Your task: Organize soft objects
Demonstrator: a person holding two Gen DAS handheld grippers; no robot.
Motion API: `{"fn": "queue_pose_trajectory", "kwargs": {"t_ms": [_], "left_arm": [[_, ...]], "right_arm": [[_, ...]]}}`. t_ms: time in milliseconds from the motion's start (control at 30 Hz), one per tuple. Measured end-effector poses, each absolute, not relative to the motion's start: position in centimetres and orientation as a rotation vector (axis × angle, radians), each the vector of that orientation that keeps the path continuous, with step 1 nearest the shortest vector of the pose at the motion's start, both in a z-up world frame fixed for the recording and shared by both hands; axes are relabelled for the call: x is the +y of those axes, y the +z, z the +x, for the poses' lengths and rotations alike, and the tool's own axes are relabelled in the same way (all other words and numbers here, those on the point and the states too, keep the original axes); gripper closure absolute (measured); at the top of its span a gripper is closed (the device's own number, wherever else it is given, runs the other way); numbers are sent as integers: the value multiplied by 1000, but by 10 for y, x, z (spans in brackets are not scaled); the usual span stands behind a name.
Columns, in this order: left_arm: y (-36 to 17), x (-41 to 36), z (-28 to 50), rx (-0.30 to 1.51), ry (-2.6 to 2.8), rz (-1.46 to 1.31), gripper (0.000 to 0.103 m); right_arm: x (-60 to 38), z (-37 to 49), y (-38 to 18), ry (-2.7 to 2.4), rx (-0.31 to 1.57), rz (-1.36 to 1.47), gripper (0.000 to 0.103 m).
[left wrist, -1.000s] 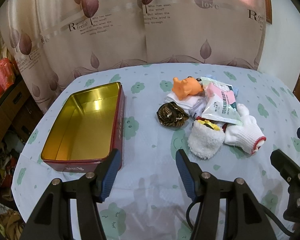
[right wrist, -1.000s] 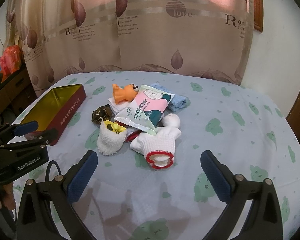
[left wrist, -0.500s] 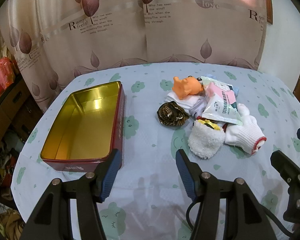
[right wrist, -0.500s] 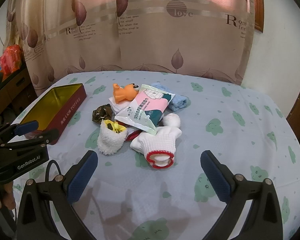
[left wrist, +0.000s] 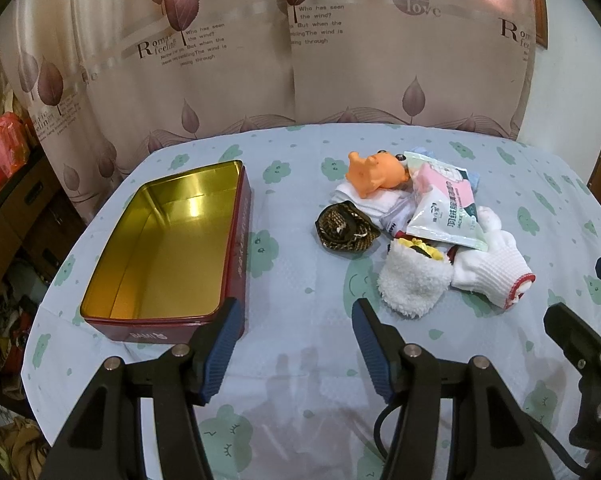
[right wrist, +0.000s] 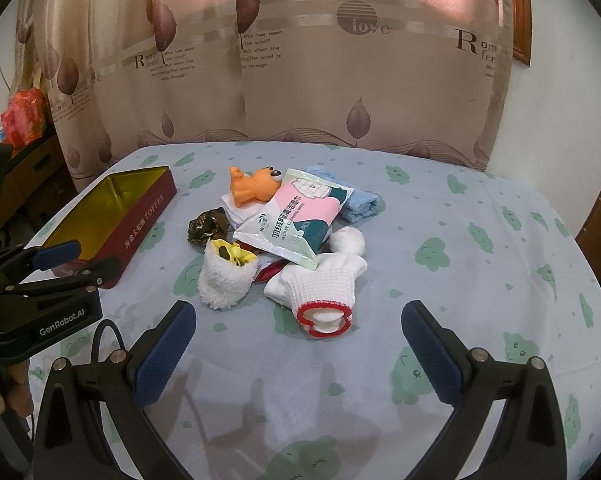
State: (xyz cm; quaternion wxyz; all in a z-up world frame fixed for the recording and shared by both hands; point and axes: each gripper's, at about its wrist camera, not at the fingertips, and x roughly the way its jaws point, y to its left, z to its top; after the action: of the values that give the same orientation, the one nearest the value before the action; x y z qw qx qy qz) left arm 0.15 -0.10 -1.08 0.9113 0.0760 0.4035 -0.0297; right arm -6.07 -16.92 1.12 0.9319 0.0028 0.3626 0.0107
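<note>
A pile of soft things lies mid-table: an orange toy dog [left wrist: 374,174], a pink and green wipes pack [left wrist: 446,210], a white knit glove with red cuff [left wrist: 490,272], a fluffy white sock [left wrist: 414,282] and a dark patterned pouch [left wrist: 346,230]. An open red tin with a gold inside [left wrist: 172,248] stands to the left, empty. My left gripper [left wrist: 296,334] is open, above the cloth short of the pile and the tin. My right gripper [right wrist: 298,338] is open, just short of the glove [right wrist: 320,284]. The tin also shows in the right wrist view [right wrist: 112,216].
A blue folded cloth [right wrist: 360,202] lies behind the wipes pack [right wrist: 296,218]. A patterned curtain [left wrist: 260,60] hangs behind the table. A wooden cabinet [left wrist: 16,196] stands left of the table. The left gripper body [right wrist: 40,292] sits at the left of the right wrist view.
</note>
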Motion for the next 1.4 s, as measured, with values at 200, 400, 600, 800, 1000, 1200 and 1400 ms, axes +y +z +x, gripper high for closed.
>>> {"fn": "queue_pose_trajectory", "kwargs": {"t_ms": [200,400,600,800,1000,1200,1400], "left_arm": [[-11,-1,2,832,-64,156,44],[-12,-1,2,832,-64,157,44],[-13,-1,2,833,-65,159,44],[-14,-2,1,833,-71,161,44],[-24,-1,4,850,-90,169,44],[-30,1,9,853,-117,188,44],[-33,0,17,856,-144,194,44]], "right_arm": [[-169,-60,11,24,744,7,1],[-169,-61,9,29,748,8,1],[-169,-60,8,29,752,6,1],[-172,-58,3,28,769,13,2],[-179,-47,-8,19,809,-2,11],[-190,-24,-21,33,855,-32,11],[-195,1,-41,56,910,-47,18]]}}
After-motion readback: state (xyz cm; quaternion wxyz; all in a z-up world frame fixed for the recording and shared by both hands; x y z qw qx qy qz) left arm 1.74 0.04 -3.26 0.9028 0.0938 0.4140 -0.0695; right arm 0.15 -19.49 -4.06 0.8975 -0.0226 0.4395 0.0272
